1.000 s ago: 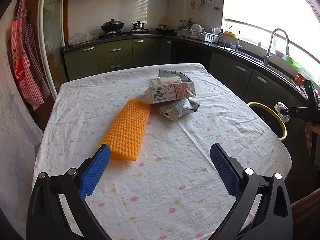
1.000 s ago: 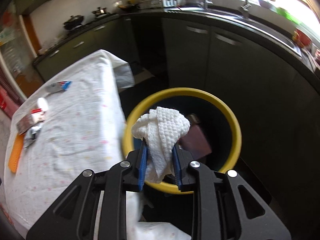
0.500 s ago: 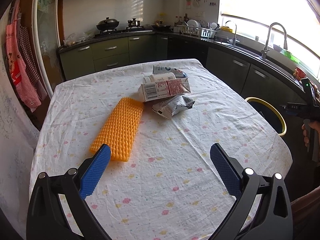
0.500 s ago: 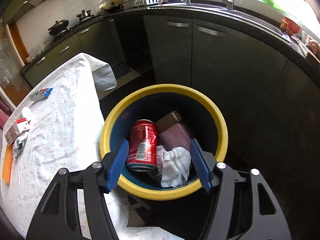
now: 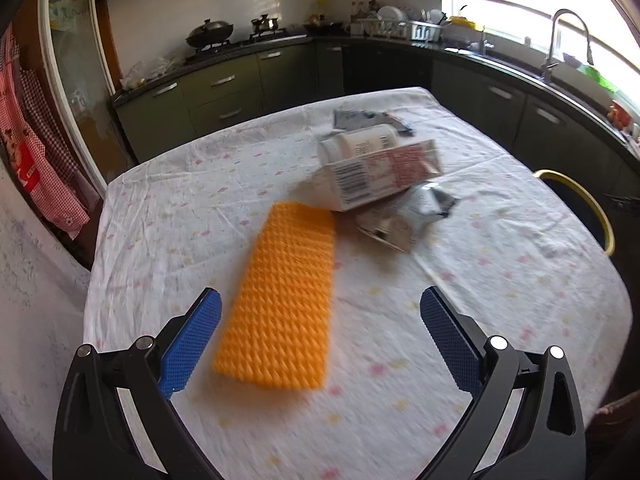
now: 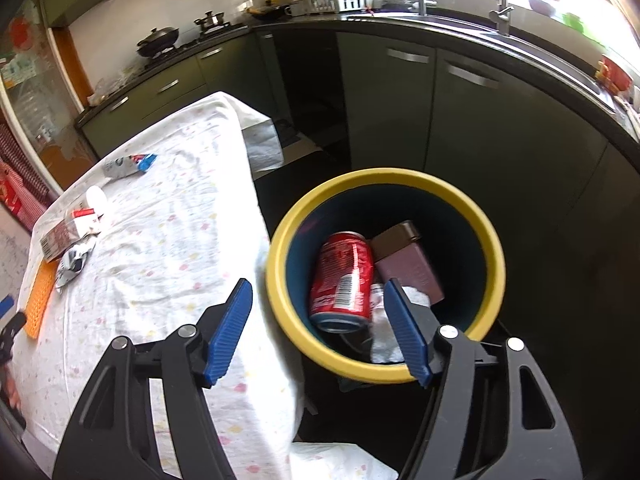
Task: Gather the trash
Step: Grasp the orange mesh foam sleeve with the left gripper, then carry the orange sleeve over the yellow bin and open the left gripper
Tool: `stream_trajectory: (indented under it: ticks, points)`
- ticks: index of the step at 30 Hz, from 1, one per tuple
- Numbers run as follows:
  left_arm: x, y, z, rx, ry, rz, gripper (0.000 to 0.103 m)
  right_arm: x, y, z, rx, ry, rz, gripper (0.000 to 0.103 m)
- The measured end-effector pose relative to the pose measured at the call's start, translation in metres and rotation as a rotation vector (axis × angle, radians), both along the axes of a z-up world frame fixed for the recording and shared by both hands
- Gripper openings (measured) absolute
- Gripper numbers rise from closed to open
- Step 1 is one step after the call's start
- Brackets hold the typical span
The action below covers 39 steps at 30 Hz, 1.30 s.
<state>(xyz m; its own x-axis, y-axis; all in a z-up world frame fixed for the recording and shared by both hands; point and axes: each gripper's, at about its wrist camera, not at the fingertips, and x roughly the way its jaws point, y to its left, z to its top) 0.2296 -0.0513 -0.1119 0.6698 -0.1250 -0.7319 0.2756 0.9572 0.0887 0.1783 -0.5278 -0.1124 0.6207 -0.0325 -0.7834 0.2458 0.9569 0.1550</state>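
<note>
Floral-clothed table [image 5: 500, 264] (kitchen, seemingly green cabinets [image 5: 224, 92])

We see strong daylight pouring in from the window [image 5: 540, 12] at the upper right of both views, blown out to white glare there, while the dark cabinets [image 6: 460, 120] below it stay dim and the inside of the bin [image 6: 492, 280] lies in deep shadow. In the left wrist view the tablecloth [image 5: 160, 220] is brightly lit but smeared with motion blur, strongest toward the lower frame and across the orange mat [image 5: 280, 300]. Both pictures bend hard at the edges with black vignetted corners, and the right wrist view is sharper.
</note>
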Motion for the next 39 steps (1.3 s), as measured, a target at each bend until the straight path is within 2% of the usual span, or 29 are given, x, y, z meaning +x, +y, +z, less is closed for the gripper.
stream_trajectory:
  ticks: [11,17,22,26,31,33,34,36,39]
  points:
    - [0.058,0.019,-0.030,-0.029,0.114,0.004,0.098,0.008,0.008,-0.007,0.019,0.011,0.027,0.065]
    - [0.066,0.019,-0.044,-0.016,0.148,-0.003,0.084,0.010,0.012,-0.009,0.019,0.016,0.034,0.065]
    - [0.065,0.020,-0.045,-0.021,0.139,-0.007,0.080,0.009,0.014,-0.009,0.018,0.016,0.037,0.065]
    - [0.061,0.019,-0.041,-0.024,0.132,-0.008,0.063,0.009,0.014,-0.009,0.019,0.016,0.038,0.065]
    - [0.055,0.018,-0.036,-0.028,0.124,-0.010,0.050,0.009,0.014,-0.009,0.020,0.017,0.038,0.065]
    - [0.053,0.019,-0.033,-0.031,0.114,-0.007,0.041,0.009,0.015,-0.009,0.021,0.016,0.037,0.065]
    - [0.052,0.020,-0.031,-0.035,0.109,-0.004,0.038,0.009,0.015,-0.009,0.021,0.015,0.037,0.065]
    - [0.049,0.023,-0.025,-0.055,0.098,0.005,0.025,0.009,0.015,-0.009,0.021,0.015,0.039,0.065]
    - [0.042,0.026,-0.014,-0.078,0.078,0.011,0.017,0.008,0.017,-0.009,0.021,0.015,0.042,0.065]
